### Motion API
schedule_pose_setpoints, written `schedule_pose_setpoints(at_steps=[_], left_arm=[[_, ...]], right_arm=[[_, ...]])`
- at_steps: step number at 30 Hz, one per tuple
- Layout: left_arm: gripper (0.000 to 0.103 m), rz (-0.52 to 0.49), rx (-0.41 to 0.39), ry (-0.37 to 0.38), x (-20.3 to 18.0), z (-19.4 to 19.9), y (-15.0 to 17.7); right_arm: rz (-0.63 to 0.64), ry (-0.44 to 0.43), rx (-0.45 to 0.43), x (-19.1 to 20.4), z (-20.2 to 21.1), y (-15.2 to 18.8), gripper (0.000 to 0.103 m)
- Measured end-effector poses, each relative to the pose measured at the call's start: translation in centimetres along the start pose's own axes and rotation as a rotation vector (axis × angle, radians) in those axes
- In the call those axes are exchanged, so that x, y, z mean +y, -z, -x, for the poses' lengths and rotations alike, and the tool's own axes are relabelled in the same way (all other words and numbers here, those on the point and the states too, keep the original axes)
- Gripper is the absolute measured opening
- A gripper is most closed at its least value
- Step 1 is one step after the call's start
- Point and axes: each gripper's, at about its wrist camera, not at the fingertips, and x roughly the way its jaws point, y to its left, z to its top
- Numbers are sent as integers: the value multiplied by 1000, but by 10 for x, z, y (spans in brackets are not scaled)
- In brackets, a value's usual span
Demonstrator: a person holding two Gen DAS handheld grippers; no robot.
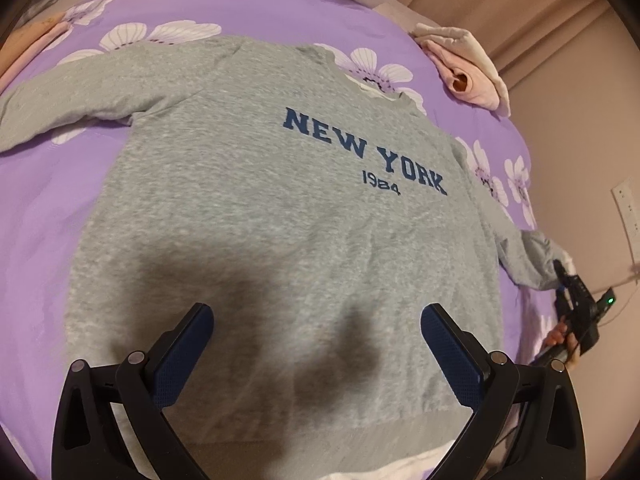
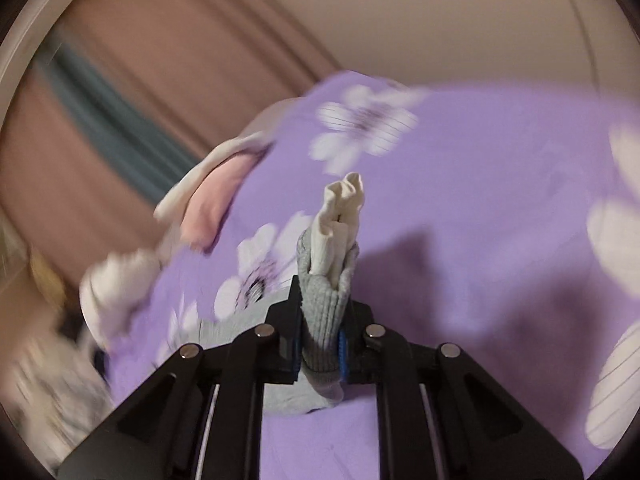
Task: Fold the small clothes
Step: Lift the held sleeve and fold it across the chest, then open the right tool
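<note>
A grey sweatshirt (image 1: 256, 200) with "NEW YORK 1984" in blue print lies flat, front up, on a purple flowered bedsheet (image 1: 48, 208). Its left sleeve stretches out to the far left. My left gripper (image 1: 316, 344) hovers open over the sweatshirt's lower part, nothing between its blue pads. The right sleeve (image 1: 528, 256) runs off to the right edge, where my right gripper (image 1: 560, 276) and a hand hold its end. In the right wrist view my right gripper (image 2: 320, 332) is shut on the grey ribbed cuff (image 2: 324, 300), with a white inner cuff (image 2: 340, 216) sticking out past the fingertips.
A pile of pink and cream clothes (image 1: 464, 68) lies at the bed's far right corner, also visible as clothes (image 2: 208, 200) in the blurred right wrist view. Pale curtains (image 1: 532, 12) and a wall with a socket (image 1: 628, 208) lie beyond the bed's right edge.
</note>
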Motion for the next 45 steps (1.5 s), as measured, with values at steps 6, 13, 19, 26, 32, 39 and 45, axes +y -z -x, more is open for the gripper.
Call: schedule_pose_setpoints(at_steps=[6,13,19,26,32,39,45], left_arm=[[102,29,-28,11,21,18,6],[102,90,-58,-2,57,37,11],[102,144,-90,-18,90,49,15],[102,187,-103,-8,112,54,18],[102,217,-91,-9,126,53,21],[102,223,-90,-18,130,54,20],[102,214,-81,-24,126,52,21]], right_arm=[[226,-4,15,71,-10,-4,14],[378,-11,50,148,-28,7,14],[507,-26,74,215,-41,34,14],[719,-58,117,285,-63,87,14],[887,-21,179,321,-93,145,14],[1115,26,258,340,-118,217,16],[1225,64,369,334,-128,243,50]])
